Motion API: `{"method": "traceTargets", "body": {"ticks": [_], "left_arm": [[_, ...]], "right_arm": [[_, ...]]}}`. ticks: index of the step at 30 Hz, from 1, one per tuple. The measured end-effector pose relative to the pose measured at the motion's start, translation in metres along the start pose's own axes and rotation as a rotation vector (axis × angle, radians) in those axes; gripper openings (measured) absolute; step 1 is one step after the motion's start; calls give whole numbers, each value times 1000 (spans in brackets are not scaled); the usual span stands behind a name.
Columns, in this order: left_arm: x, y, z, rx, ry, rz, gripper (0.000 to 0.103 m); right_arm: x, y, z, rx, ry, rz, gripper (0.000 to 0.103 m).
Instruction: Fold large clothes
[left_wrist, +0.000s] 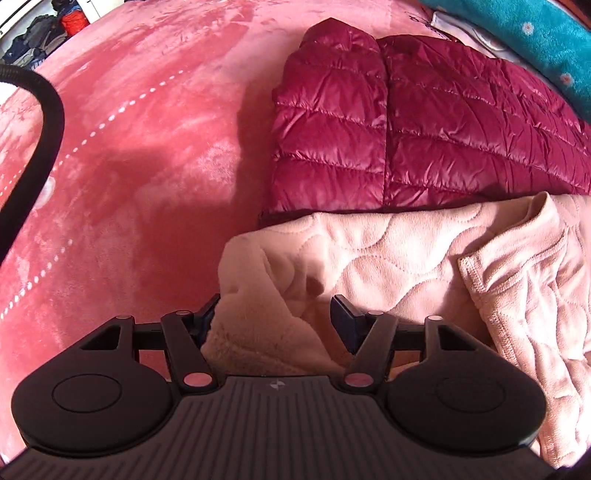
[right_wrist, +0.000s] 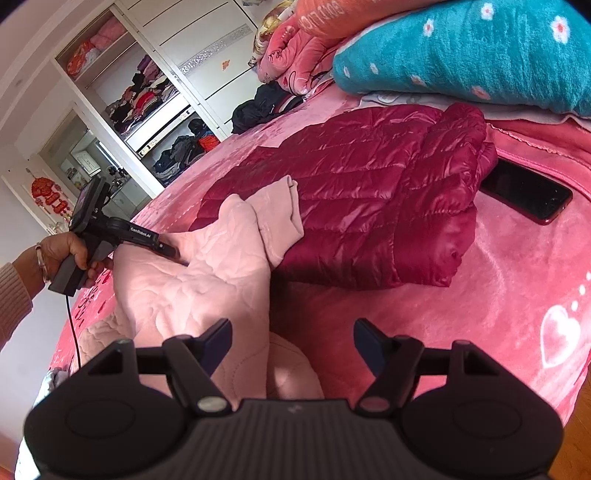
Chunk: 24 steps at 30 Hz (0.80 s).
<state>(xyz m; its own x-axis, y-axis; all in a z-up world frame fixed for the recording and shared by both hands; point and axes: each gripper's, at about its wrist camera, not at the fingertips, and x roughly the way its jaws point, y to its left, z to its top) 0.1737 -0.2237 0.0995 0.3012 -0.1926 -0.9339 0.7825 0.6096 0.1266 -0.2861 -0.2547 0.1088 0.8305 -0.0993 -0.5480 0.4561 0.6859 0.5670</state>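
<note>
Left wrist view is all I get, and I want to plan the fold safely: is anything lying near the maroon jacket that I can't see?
Observer: Yes. A dark phone lies on the pink bed cover, right against the maroon jacket on its far side from you.
Operator: Where is the right tool?
Observer: The right tool is open and grips nothing, over the near end of the pink garment.
Operator: How does my left tool look from there?
Observer: A hand holds it, and the left tool has its tip at the garment's opposite side.
</note>
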Motion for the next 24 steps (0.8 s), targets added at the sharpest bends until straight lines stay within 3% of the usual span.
{"method": "traceTargets", "body": {"ticks": [3,7,12,14,15,17,19,20,24], "left_arm": [[2,4,-7,-36,-33,7,41],[-9,16,-22,-95,-114,13,23],[-27,37,-43,-176,-199,-4,20],[-35,49,-52,-221,-227,-8,19],[-38,55,-56,-235,-237,-2,19],[-45,68,-66,-263,-253,2,19],[-52,85,-78,-300,-269,5,19],[-55,93,-83,-319,-276,11,18],[-65,140,-111,-436,-299,48,18]], "right_arm": [[14,8,4,-4,23,33,73],[39,23,12,-17,77,75,73],[75,27,18,7,197,47,72],[89,25,16,41,252,66,47],[92,26,16,44,255,58,46],[97,34,17,14,246,51,26],[100,49,20,-33,228,47,15],[103,59,22,-63,214,46,10],[123,95,27,-160,168,62,9]]}}
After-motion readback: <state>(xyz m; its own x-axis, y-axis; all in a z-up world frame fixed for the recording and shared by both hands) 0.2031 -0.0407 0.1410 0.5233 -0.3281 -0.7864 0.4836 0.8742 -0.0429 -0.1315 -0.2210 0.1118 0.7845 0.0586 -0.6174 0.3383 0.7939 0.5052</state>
